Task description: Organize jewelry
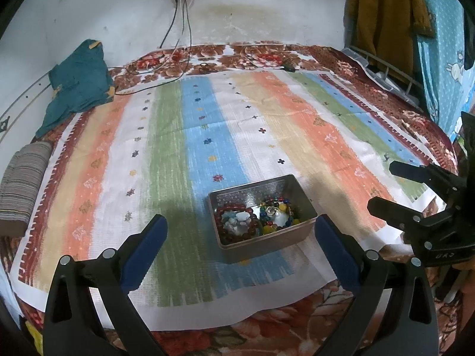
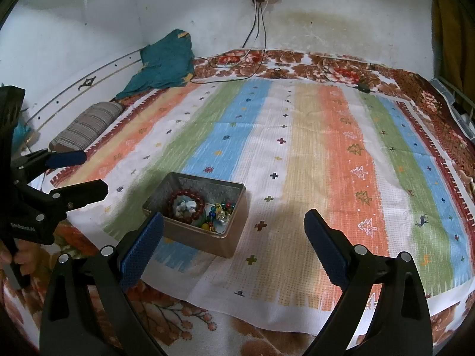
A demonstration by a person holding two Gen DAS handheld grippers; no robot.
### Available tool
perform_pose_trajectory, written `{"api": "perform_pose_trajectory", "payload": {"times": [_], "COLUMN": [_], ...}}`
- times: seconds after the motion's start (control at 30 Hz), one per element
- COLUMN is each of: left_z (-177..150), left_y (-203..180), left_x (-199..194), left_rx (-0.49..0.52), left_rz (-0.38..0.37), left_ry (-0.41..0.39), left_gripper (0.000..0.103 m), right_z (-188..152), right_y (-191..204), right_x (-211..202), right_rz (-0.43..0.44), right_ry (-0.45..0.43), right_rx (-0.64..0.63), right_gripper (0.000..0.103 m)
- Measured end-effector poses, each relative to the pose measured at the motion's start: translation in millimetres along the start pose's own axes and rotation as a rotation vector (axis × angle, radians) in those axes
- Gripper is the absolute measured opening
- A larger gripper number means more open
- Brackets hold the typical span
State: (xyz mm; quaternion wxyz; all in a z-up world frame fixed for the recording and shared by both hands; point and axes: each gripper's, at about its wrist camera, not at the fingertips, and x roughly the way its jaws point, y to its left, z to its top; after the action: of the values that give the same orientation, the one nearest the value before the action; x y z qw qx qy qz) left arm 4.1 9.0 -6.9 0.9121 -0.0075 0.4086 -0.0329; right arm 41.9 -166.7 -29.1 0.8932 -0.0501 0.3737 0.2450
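Note:
An open metal tin (image 1: 292,231) (image 2: 234,225) sits on the striped cloth near its front edge. Inside lie a dark red bead bracelet (image 1: 225,234) (image 2: 190,195), pale stones (image 1: 242,221) (image 2: 185,206) within its ring, and a multicoloured bead strand (image 1: 279,207) (image 2: 221,210). My left gripper (image 1: 241,230) is open, its blue pads either side of the tin's near end, held above it. My right gripper (image 2: 234,231) is open too, hovering just right of the tin. Each gripper appears in the other's view: the right gripper (image 1: 383,187), the left gripper (image 2: 89,173).
A striped mat (image 1: 207,136) covers a floral blanket (image 1: 267,326). Teal garment (image 1: 80,83) and a rolled striped cloth (image 1: 23,178) lie at the left. Cables (image 1: 178,29) hang from a wall socket. A wire rack (image 1: 394,77) stands at the right. A person's hand (image 2: 17,255) holds the left gripper.

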Motion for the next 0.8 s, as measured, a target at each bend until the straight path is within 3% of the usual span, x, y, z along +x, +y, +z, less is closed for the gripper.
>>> {"api": "perform_pose_trajectory", "payload": {"times": [0.8], "left_z": [-2.2], "left_y": [-5.9], "left_x": [0.9], "left_rx": [0.017], "left_rz": [0.003], "left_ry": [0.006], "left_gripper": [0.097], "right_z": [0.4], "right_y": [-0.7], "right_x": [0.6], "right_rz": [-0.001], "right_ry": [0.001], "right_rx": [0.002], "right_gripper": [0.096]}}
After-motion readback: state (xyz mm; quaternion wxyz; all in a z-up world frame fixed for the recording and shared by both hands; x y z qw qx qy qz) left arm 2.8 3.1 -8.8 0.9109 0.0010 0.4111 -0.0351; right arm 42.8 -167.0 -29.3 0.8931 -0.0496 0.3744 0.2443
